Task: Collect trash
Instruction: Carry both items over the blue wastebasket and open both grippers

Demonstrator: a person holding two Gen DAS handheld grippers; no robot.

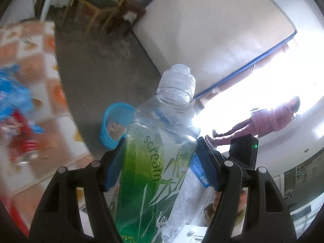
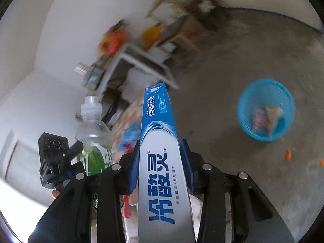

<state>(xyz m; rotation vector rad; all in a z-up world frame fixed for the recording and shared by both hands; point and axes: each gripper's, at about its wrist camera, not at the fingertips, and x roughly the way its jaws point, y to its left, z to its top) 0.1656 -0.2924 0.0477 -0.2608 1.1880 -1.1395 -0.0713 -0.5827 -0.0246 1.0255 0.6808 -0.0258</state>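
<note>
My left gripper (image 1: 160, 162) is shut on a clear plastic bottle (image 1: 154, 141) with a green label and a clear cap; its blue pads (image 1: 206, 168) press the bottle's sides. Beyond the bottle a blue mesh basket (image 1: 113, 125) stands on the grey floor. My right gripper (image 2: 161, 162) is shut on a long blue and silver toothpaste box (image 2: 160, 151) that points forward. The same blue basket (image 2: 265, 109), with some trash inside, sits on the floor to the right of the box. The left gripper with its bottle (image 2: 93, 133) shows at the left of the right wrist view.
A table with an orange and white patterned cloth (image 1: 40, 81) holds blue and red wrappers (image 1: 14, 105). A white mattress (image 1: 212, 30) leans at the back. A person in pink (image 1: 267, 121) stands in a bright doorway. Wooden chairs (image 1: 97, 10) and orange scraps (image 2: 288, 154) are on the floor.
</note>
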